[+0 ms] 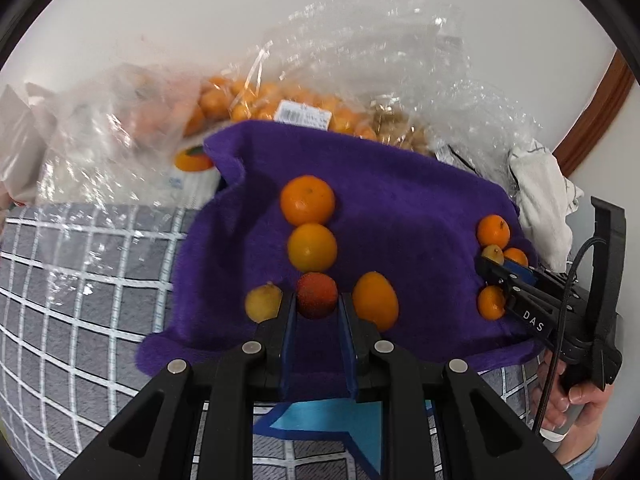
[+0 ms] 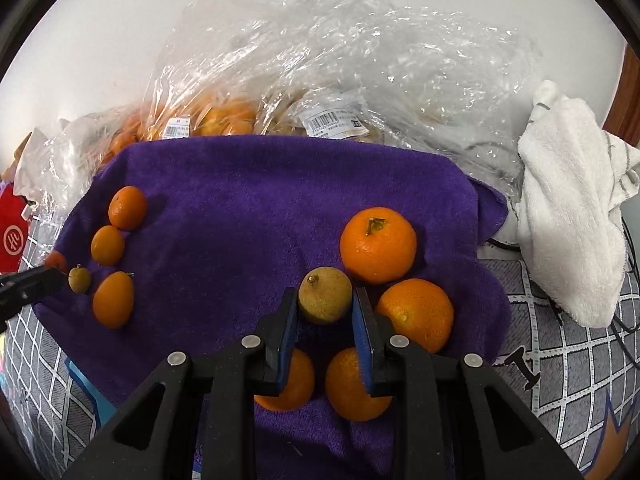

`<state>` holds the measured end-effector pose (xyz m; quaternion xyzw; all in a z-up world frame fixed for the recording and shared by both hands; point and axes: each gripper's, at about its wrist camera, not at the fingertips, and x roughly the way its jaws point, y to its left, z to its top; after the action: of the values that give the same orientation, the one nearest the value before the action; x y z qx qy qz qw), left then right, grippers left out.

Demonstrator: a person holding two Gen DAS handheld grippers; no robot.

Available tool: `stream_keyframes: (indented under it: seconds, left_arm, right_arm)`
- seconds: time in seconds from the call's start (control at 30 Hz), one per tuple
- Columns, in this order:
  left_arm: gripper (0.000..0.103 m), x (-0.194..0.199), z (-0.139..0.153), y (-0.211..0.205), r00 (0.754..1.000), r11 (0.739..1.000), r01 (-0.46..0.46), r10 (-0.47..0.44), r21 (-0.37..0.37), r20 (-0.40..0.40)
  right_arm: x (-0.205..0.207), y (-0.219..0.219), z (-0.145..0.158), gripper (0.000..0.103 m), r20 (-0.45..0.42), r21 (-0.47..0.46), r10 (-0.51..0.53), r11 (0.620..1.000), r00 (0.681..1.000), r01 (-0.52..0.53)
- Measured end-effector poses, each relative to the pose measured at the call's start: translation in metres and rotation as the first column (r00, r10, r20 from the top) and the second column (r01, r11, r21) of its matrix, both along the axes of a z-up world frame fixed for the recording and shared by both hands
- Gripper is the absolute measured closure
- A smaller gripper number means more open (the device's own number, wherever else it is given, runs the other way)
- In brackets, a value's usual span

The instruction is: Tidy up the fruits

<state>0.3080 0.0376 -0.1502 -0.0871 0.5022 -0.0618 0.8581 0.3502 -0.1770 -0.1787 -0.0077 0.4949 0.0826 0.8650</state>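
A purple towel (image 1: 400, 208) lies on the checked cloth and carries the fruit. My left gripper (image 1: 317, 305) is shut on a red bumpy fruit (image 1: 316, 294), low over the towel, below two oranges (image 1: 307, 200) in a column. A small yellow fruit (image 1: 262, 302) lies to its left and an orange (image 1: 375, 300) to its right. My right gripper (image 2: 325, 300) is shut on a yellow-brown fruit (image 2: 325, 300) amid several oranges (image 2: 377, 244) on the towel's (image 2: 256, 208) right side. That gripper also shows in the left wrist view (image 1: 490, 268).
Clear plastic bags (image 2: 320, 72) of oranges lie behind the towel against the white wall. A white cloth (image 2: 572, 216) is heaped at the right. A red packet (image 2: 12, 236) sits at the far left. A grey checked cloth (image 1: 80, 280) covers the surface.
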Motion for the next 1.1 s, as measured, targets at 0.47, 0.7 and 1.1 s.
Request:
stream_keyframes:
  seconds: [0.47, 0.7, 1.1]
  left_arm:
    - [0.083, 0.003, -0.023, -0.007, 0.998, 1.000, -0.011, 0.013, 0.016, -0.065]
    - [0.072, -0.002, -0.017, -0.010, 0.998, 0.999, -0.017, 0.020, 0.038, -0.066]
    - [0.057, -0.075, 0.054, -0.012, 0.996, 0.998, -0.001, -0.004, 0.057, 0.092]
  right_arm:
    - [-0.003, 0.001, 0.006, 0.061, -0.016, -0.001, 0.012, 1.000, 1.000, -0.012]
    - [-0.026, -0.008, 0.035, 0.057, 0.039, -0.007, -0.026, 1.000, 0.999, 0.026]
    - [-0.107, -0.036, 0.111, 0.057, 0.125, 0.032, -0.148, 0.989, 0.981, 0.146]
